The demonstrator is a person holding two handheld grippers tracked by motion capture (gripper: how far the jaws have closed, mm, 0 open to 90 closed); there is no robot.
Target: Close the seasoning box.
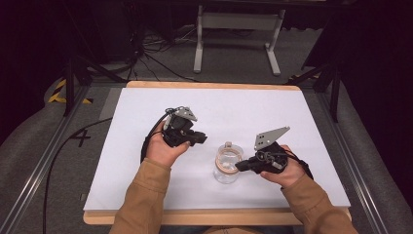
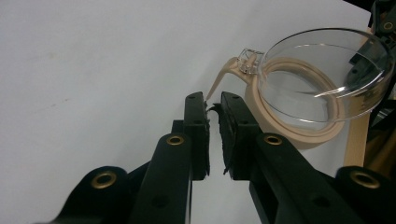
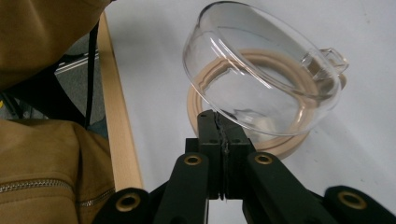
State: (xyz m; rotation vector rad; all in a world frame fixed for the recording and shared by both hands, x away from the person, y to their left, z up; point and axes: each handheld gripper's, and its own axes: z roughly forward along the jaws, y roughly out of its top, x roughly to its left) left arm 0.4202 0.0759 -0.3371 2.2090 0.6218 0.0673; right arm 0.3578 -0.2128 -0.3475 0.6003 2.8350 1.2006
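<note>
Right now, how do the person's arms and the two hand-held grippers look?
Both sleeves are tan, one with a zip. Each hand-held gripper, left and right, is black with brass-coloured rivets, a grey three-cornered plate on top and a black cable trailing.

I see both forearms in tan sleeves entering from the near edge. My left hand (image 1: 163, 146) grips the left gripper (image 1: 198, 138), held level and pointing right; its jaws stand a narrow gap apart with nothing pressed between the pads (image 2: 201, 135). My right hand (image 1: 285, 168) holds the right gripper (image 1: 239, 167), pointing left toward the other hand, its jaws pressed together at the tips. The grey plates face upward on both.
</note>
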